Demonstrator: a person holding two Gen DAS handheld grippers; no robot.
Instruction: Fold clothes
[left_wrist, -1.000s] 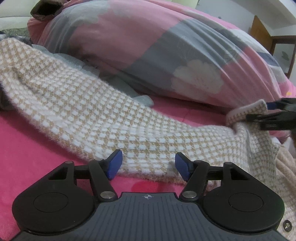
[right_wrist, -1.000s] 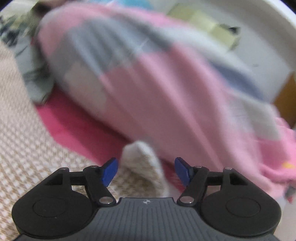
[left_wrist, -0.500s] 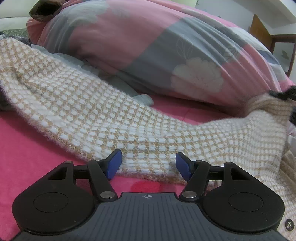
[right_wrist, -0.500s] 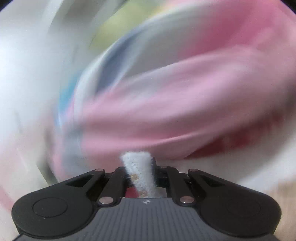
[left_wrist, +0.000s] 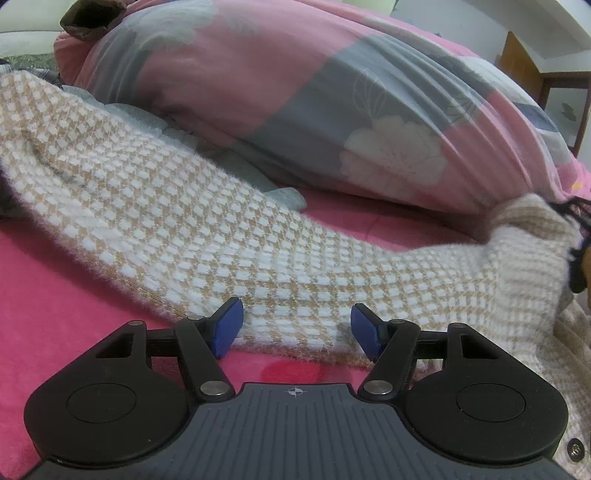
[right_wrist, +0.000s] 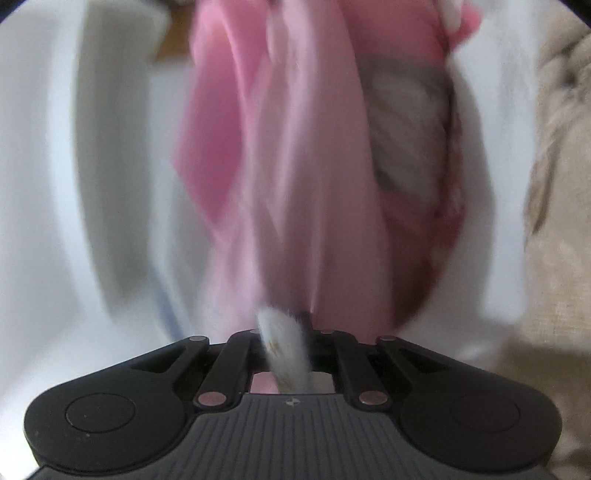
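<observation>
A long beige-and-white checked knitted sleeve of a fuzzy sweater (left_wrist: 229, 221) is lying stretched across a bright pink bed sheet (left_wrist: 48, 295), running from the upper left of the left wrist frame down to the right edge. Behind it, a big puffy quilt in pink and grey patches with pale flower prints (left_wrist: 332, 92) is filling the upper half of that frame. A strip of grey-green knitted fabric (left_wrist: 284, 195) is peeking out between the sleeve and the quilt.

The left claw (left_wrist: 297, 326) is hovering at the bottom centre of its frame, just over the near edge of the sleeve, with its two blue pads (left_wrist: 227, 326) standing well apart and nothing pressed between them.

At the far right edge of the left wrist frame, the ribbed cuff end of the sleeve (left_wrist: 532, 221) is being lifted and bunched, and a bit of the black right claw (left_wrist: 576, 236) is showing there against it.

In the right wrist frame, heavily blurred, the right claw (right_wrist: 286, 354) is drawn nearly together on a fuzzy white-and-beige piece of the sleeve (right_wrist: 284, 350), which is sticking up between its black fingers at the bottom centre. Its jaws are easing open slightly, with the fabric between them. The pink quilt (right_wrist: 295, 166) is appearing as a vertical smear through the middle of this frame, with beige knit (right_wrist: 561, 184) along the right edge.
</observation>
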